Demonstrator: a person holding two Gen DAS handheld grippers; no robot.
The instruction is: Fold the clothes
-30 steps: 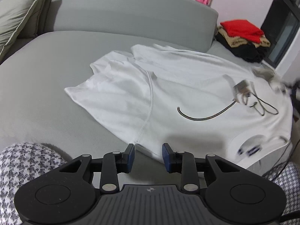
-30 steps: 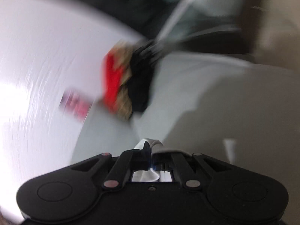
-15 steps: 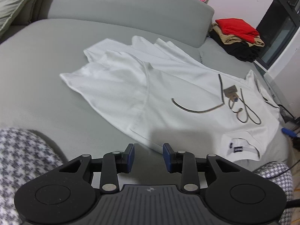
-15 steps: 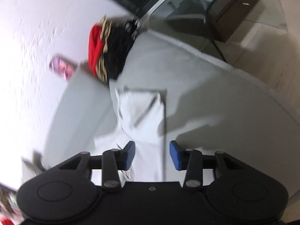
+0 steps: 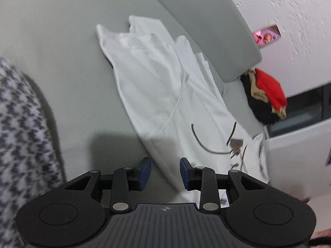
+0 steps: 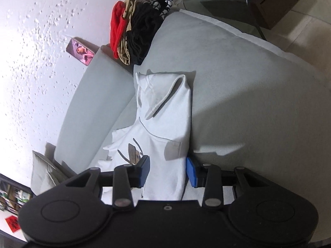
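**White garment on grey sofa, both tongs open**

White garment (image 5: 165, 86) lies spread on the grey sofa (image 5: 62, 51), w/ a dark cord and tag printed on it. Left gripper (image 5: 165, 172): jaws apart, nothing held; garment's near hem runs betw. the blue pads (image 5: 144, 172), contact can't be told. Right gripper (image 6: 168, 172): jaws apart, a folded strip of the garment (image 6: 165, 128) lies betw. its pads, not pinched. Stack of folded clothes (image 6: 132, 29) (red, tan, black) sits at the sofa's far end, beyond the garment. Phone (image 6: 80, 50) rests atop the sofa back, near the stack.
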